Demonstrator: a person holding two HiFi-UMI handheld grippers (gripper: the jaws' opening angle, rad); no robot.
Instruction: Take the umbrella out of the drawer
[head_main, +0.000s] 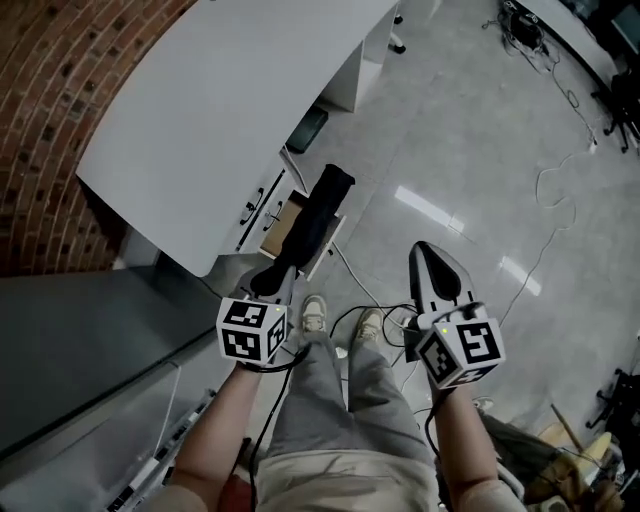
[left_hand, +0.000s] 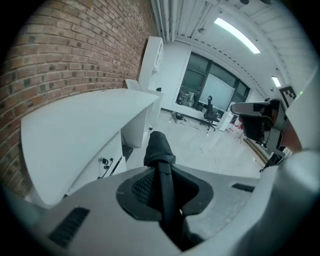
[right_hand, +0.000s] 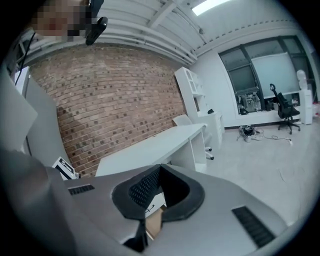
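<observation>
The black folded umbrella sticks forward from my left gripper, whose jaws are shut on its lower end. It hangs in the air over the open drawer of the white desk. In the left gripper view the umbrella runs up between the pads, its fabric end pointing into the room. My right gripper hovers to the right over the floor, jaws together and empty. In the right gripper view its tips meet, and the drawer's brown inside shows below them.
A brick wall stands behind the desk. A grey surface lies at the lower left. Cables trail over the glossy floor. A dark object sits under the desk. My legs and shoes are straight below.
</observation>
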